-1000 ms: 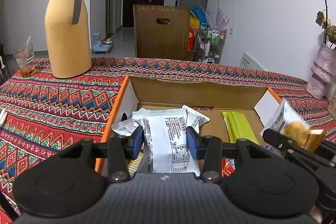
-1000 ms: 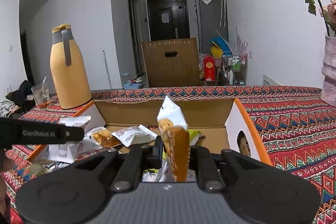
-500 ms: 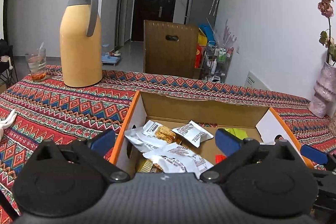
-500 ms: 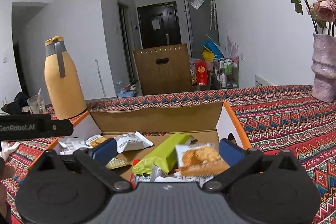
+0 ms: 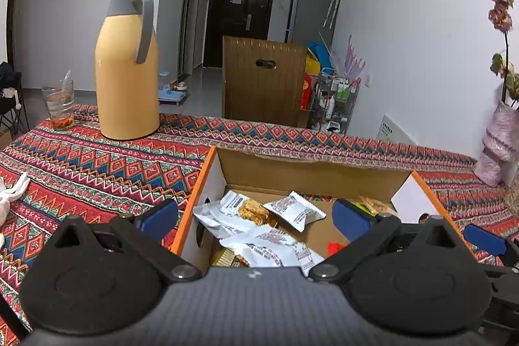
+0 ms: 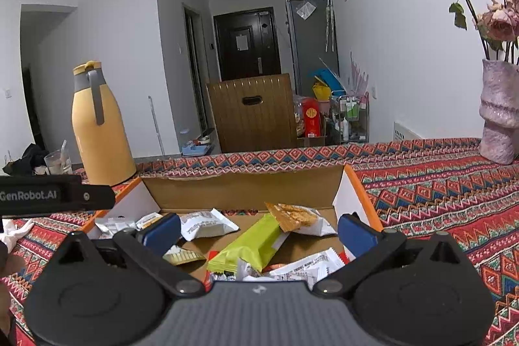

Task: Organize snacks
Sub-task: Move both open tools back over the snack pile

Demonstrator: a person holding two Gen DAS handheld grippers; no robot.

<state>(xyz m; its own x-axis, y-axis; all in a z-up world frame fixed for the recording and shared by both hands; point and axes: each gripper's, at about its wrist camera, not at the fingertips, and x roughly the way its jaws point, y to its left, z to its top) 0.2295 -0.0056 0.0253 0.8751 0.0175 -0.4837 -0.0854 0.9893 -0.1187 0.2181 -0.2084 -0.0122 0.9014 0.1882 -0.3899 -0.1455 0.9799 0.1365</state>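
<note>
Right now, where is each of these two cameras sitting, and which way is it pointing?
Left wrist view: rides on the left tongs, looking forward over the cardboard box's left half; its blue-padded fingers, spread wide, show.
Right wrist view: rides on the right tongs, over the box's right half with the green packet; its open fingers and the left tool's black bar show.
Shared: box, yellow thermos, brown chair, dark door.
</note>
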